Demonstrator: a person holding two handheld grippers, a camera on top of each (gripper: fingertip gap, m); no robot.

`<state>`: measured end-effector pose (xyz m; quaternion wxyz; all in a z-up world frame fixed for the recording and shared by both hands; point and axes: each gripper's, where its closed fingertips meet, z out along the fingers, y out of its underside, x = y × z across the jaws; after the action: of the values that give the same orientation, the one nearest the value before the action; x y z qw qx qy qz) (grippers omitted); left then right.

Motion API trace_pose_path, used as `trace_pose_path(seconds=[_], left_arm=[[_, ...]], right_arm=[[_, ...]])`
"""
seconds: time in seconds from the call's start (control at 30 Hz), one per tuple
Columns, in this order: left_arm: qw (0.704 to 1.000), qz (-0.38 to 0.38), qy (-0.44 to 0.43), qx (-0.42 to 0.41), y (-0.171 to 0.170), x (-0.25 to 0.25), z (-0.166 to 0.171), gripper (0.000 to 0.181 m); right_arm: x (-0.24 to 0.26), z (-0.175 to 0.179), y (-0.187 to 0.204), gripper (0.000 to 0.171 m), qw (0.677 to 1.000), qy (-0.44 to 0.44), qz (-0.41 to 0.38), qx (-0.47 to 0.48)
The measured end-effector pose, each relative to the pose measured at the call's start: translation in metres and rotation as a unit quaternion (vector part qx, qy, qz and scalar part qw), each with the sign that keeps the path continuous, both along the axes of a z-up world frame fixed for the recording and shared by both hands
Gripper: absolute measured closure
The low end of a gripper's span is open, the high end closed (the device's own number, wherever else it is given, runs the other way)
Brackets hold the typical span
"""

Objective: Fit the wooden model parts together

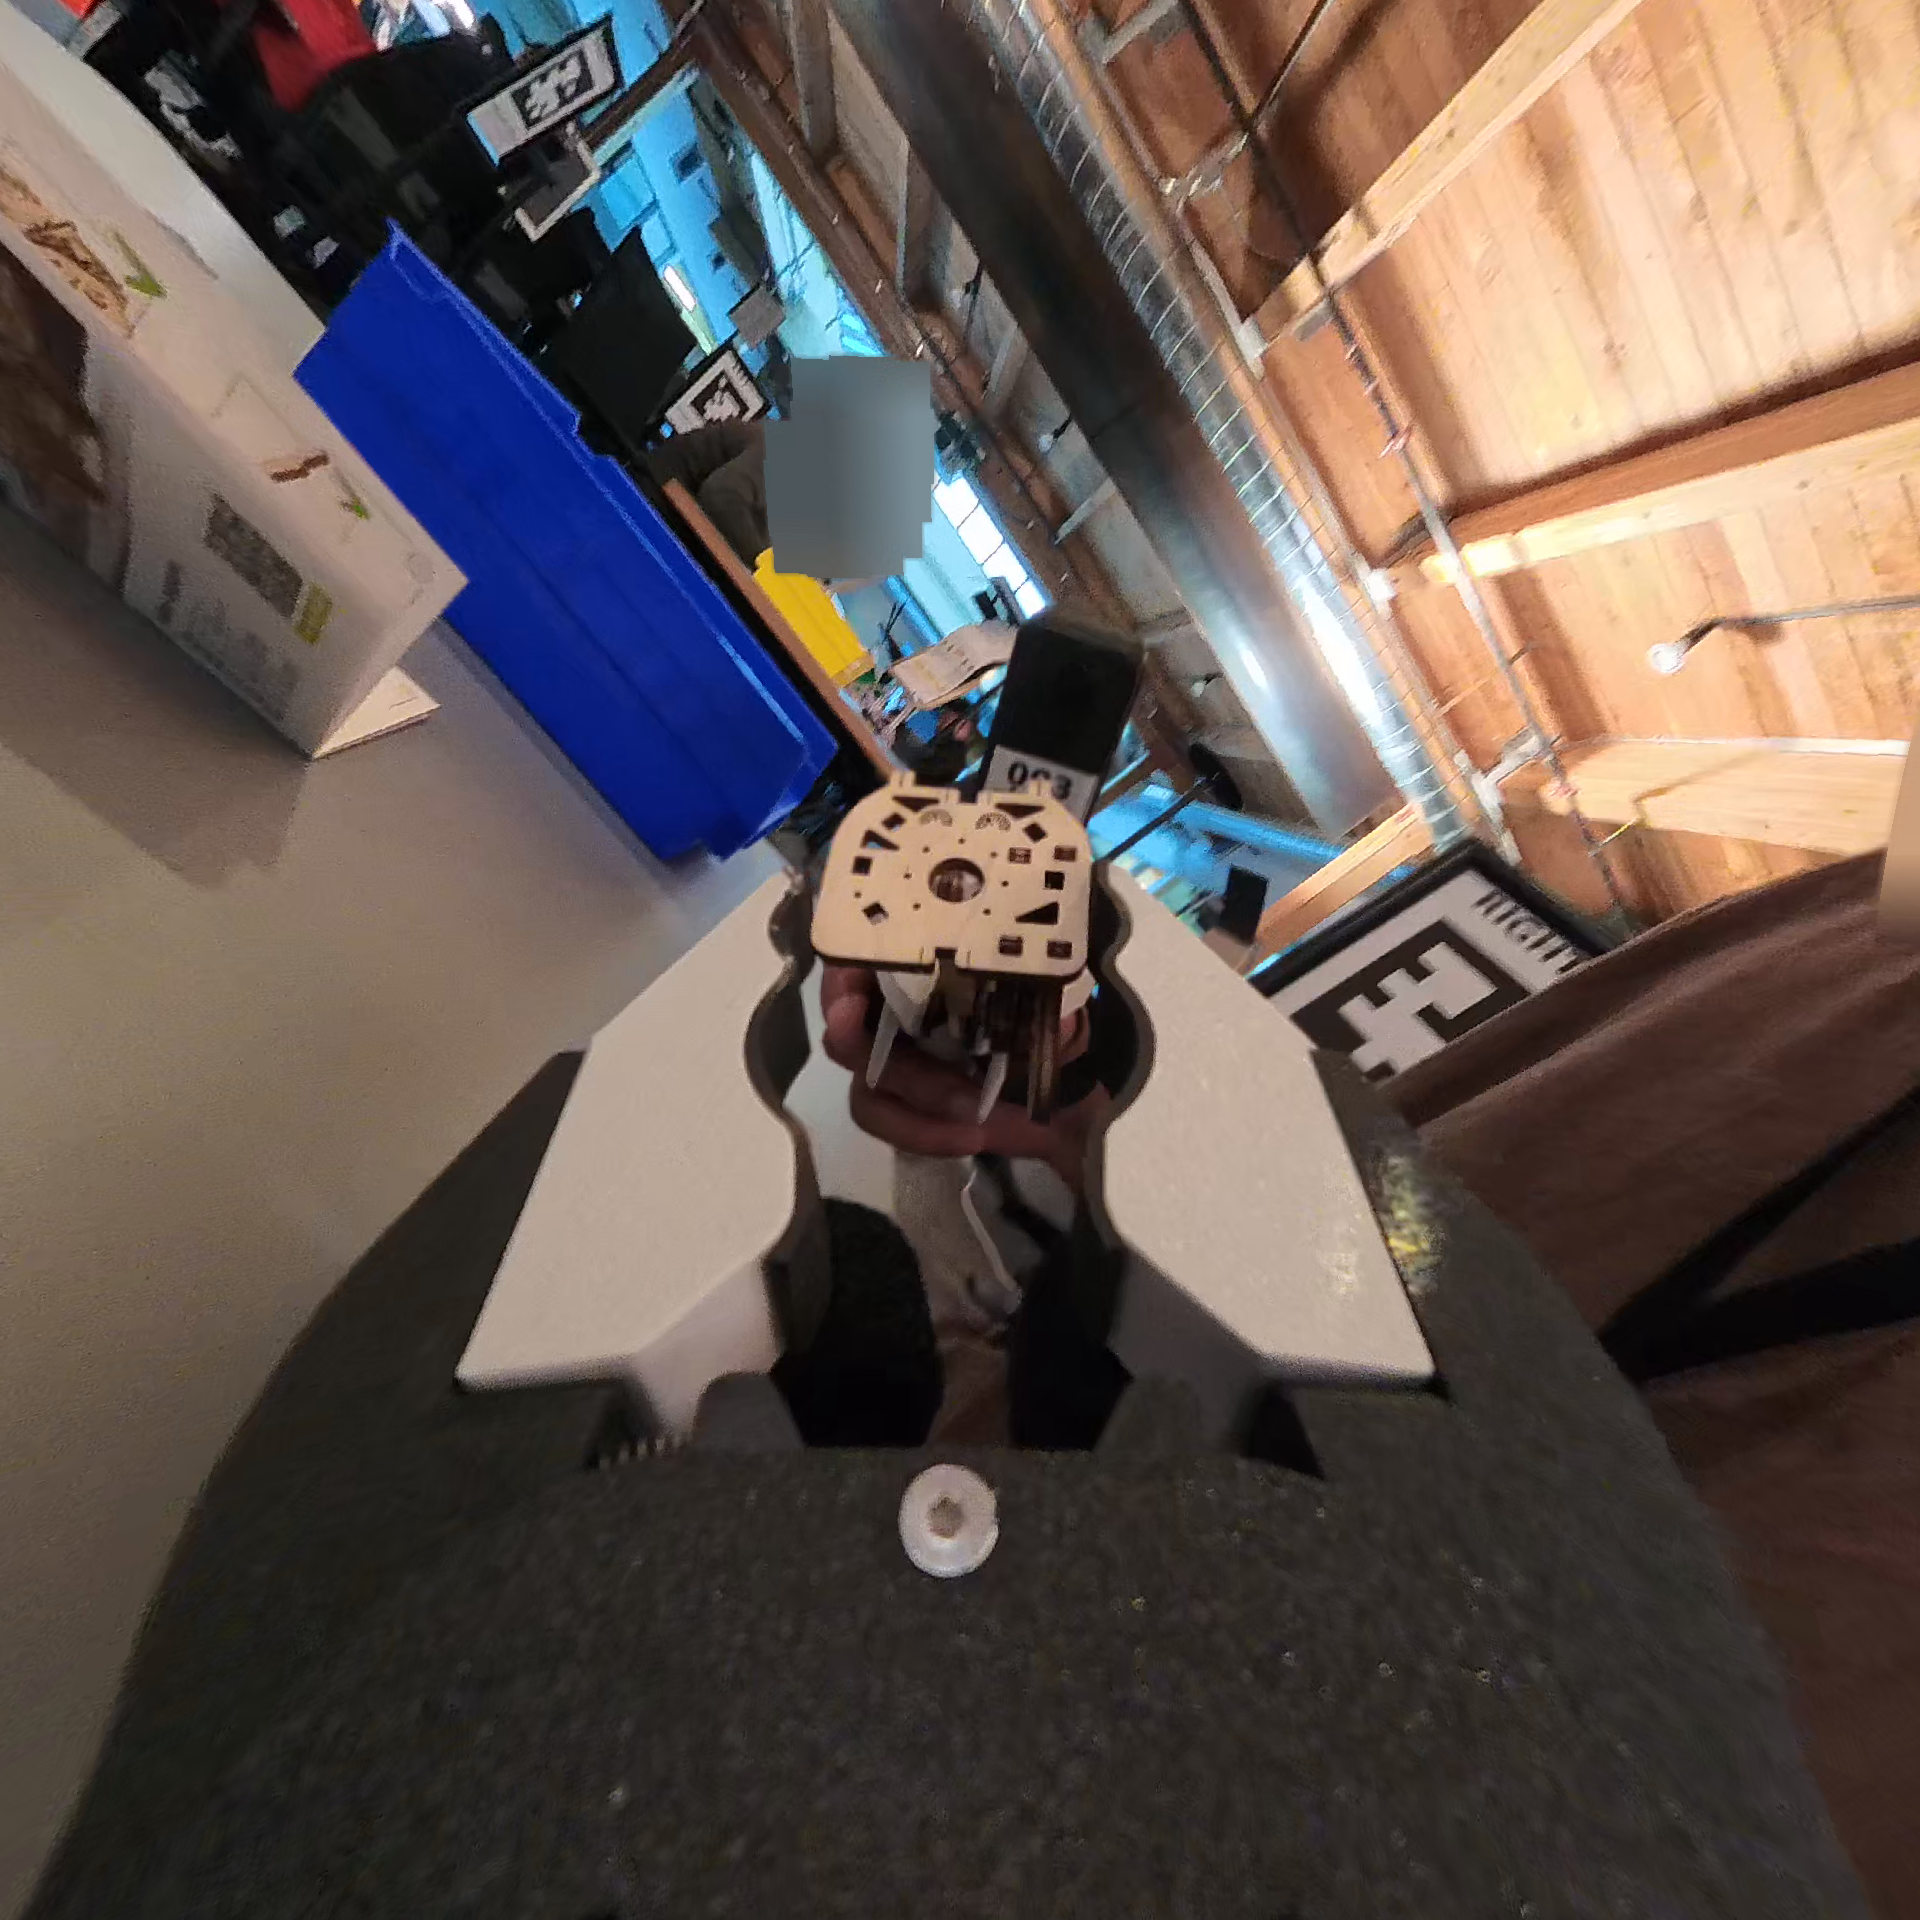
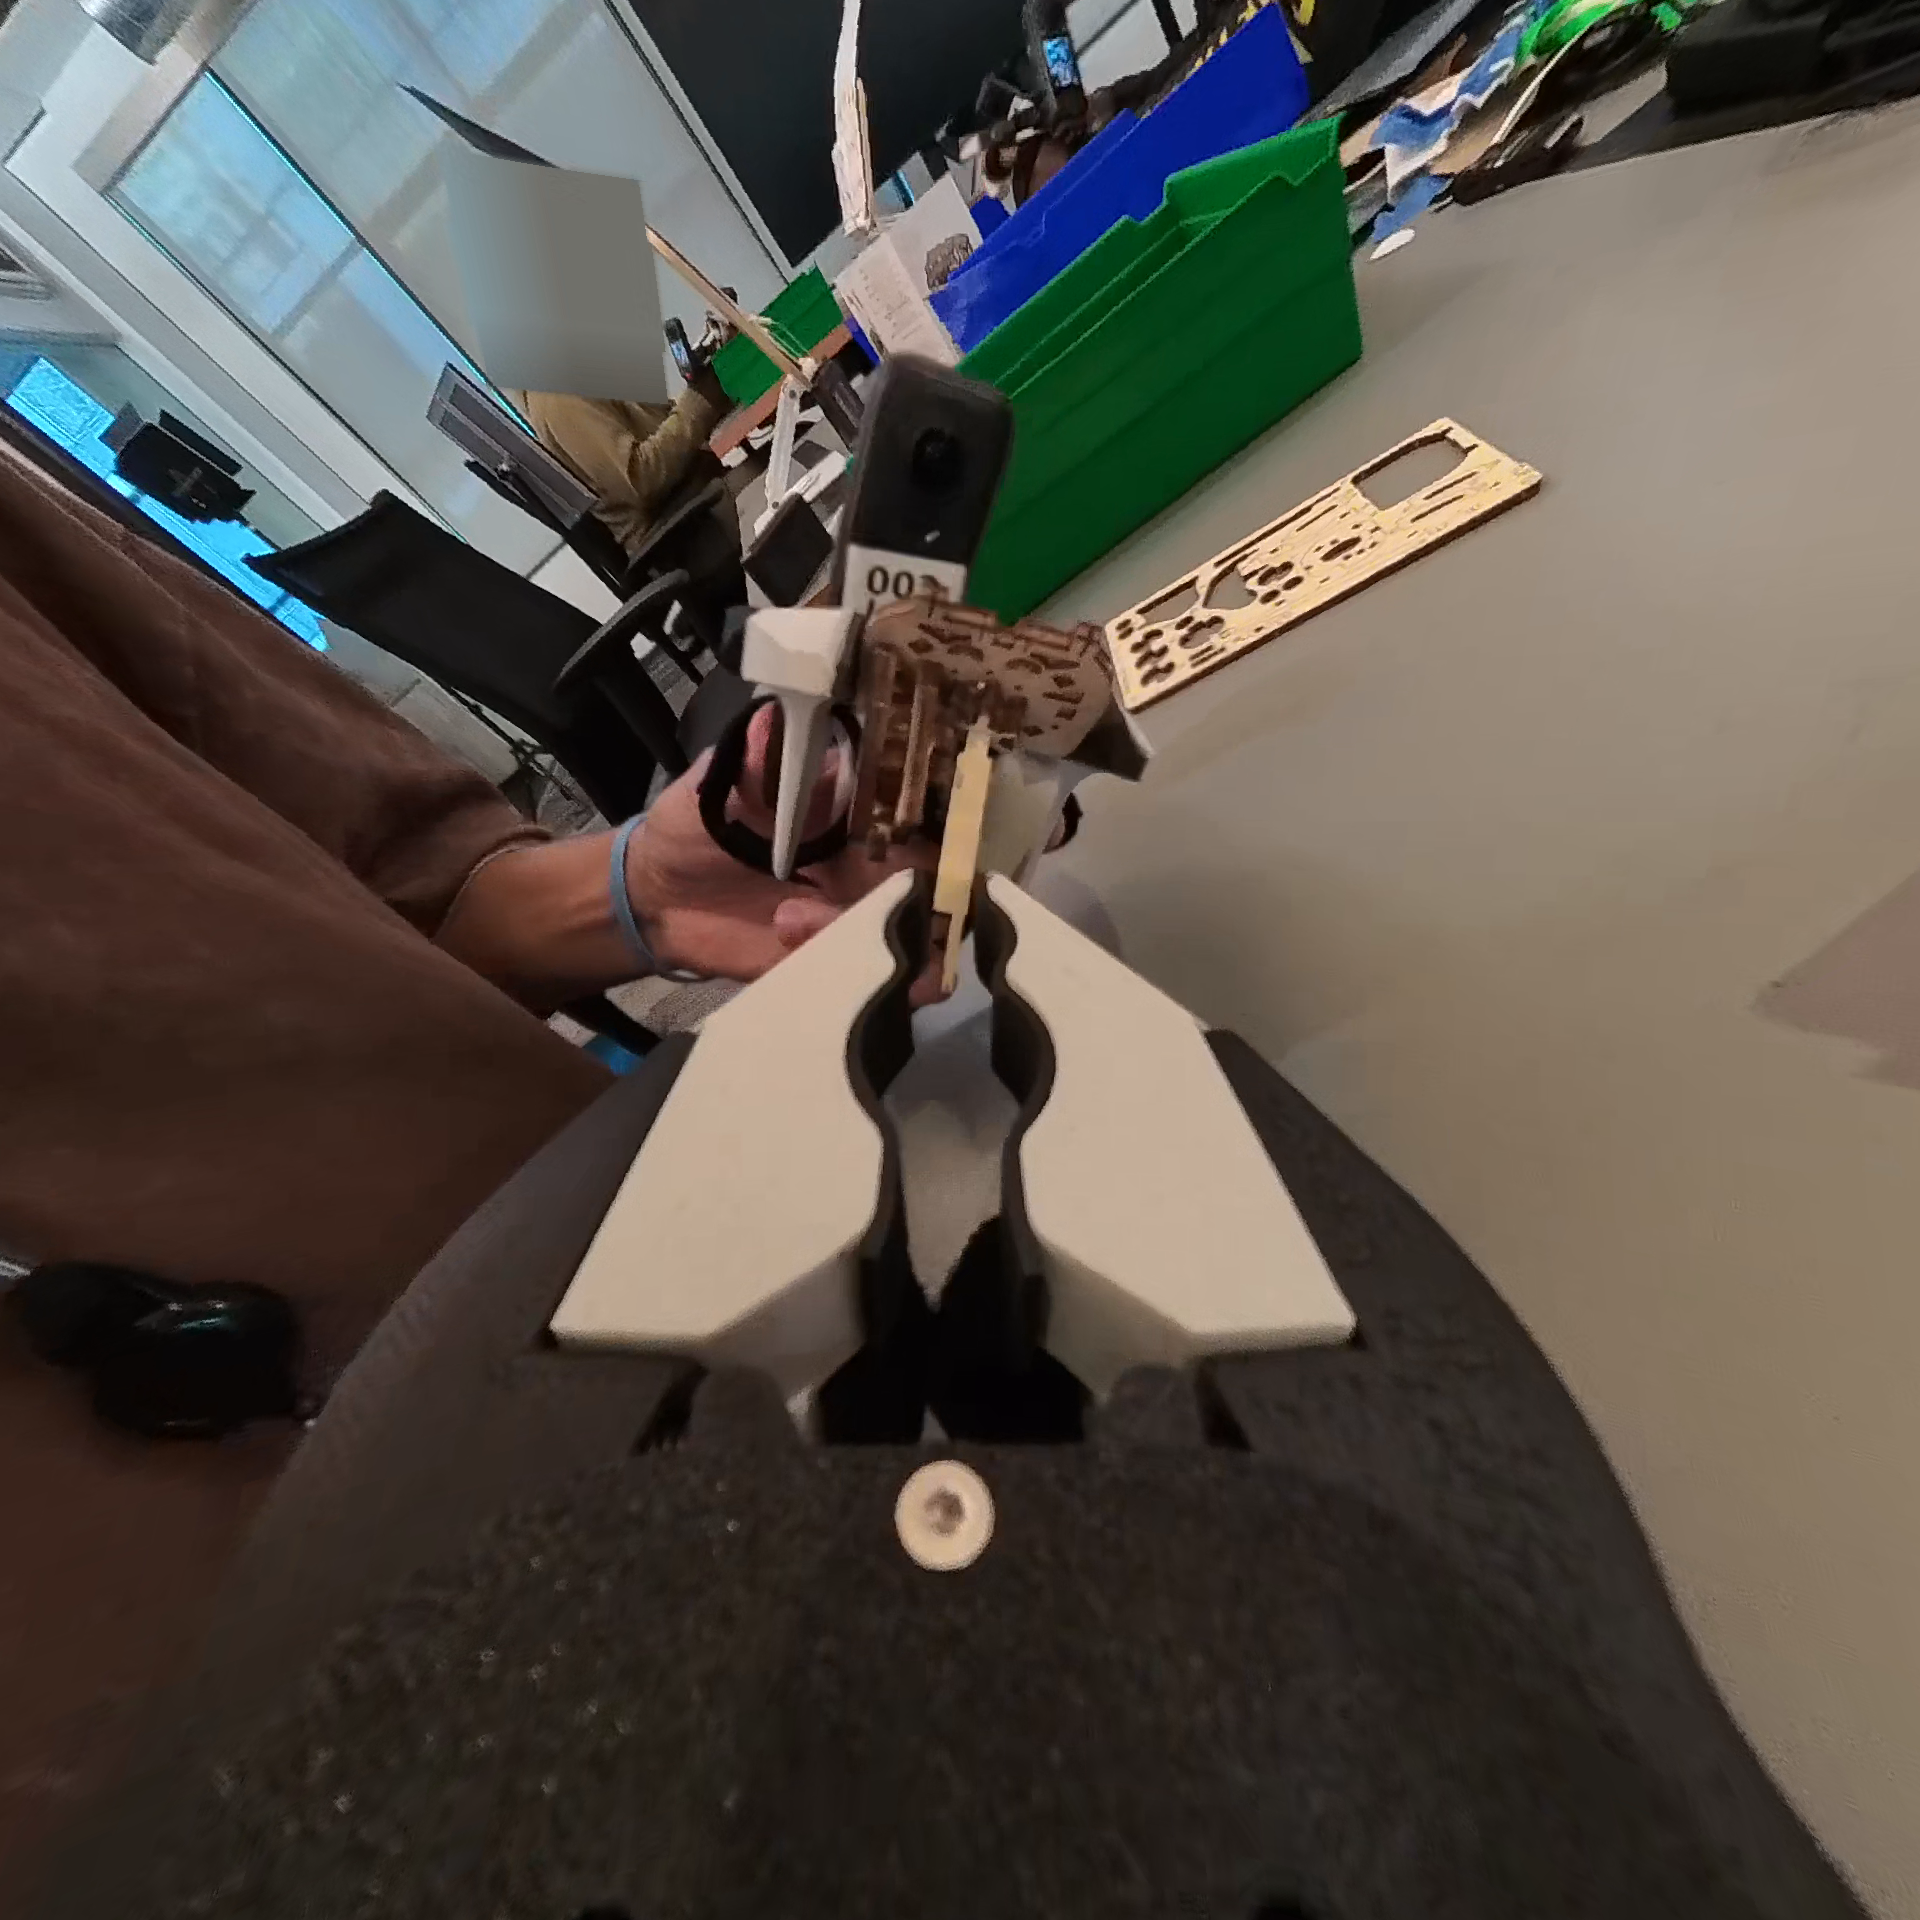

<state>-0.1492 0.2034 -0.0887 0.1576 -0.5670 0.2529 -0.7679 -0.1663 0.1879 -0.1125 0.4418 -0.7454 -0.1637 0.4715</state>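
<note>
My left gripper [image 1: 951,904] is shut on a partly built wooden model [image 1: 951,883], its pierced end plate facing the left wrist camera. In the right wrist view, the model [image 2: 977,675] shows from the side, held off the table between the left gripper's white fingers [image 2: 790,665]. My right gripper [image 2: 951,894] is shut on a thin pale wooden strip [image 2: 961,831]. The strip stands upright and its top end meets the underside of the model. A hand [image 2: 707,894] holds the left gripper's handle.
A punched-out wooden parts sheet [image 2: 1320,561] lies on the grey table [image 2: 1558,935] beside a green bin [image 2: 1164,364]. A blue bin [image 1: 561,582] and a white box [image 1: 156,416] stand on the table. A brown sleeve [image 2: 208,883] fills the left. A marker board [image 1: 1434,977] is at the right. The tips of both grippers are at nearly the same place.
</note>
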Motion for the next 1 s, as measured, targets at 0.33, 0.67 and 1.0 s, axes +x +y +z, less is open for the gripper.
trace_pose_path(seconds=[0.33, 0.67, 1.0], left_arm=[[0.998, -0.035, 0.053, 0.011, -0.009, 0.005, -0.024, 0.130], [0.995, -0.060, 0.036, 0.064, -0.029, -0.001, -0.011, 0.130], [0.994, 0.005, -0.076, -0.082, -0.026, -0.013, 0.018, 0.131]], right_arm=[[0.007, -0.017, -0.001, 0.164, 1.000, 0.004, 0.014, 0.019], [0.002, 0.000, -0.015, 0.165, 0.998, 0.031, 0.044, 0.035], [-0.007, 0.029, -0.015, 0.161, 0.998, 0.014, 0.068, -0.001]])
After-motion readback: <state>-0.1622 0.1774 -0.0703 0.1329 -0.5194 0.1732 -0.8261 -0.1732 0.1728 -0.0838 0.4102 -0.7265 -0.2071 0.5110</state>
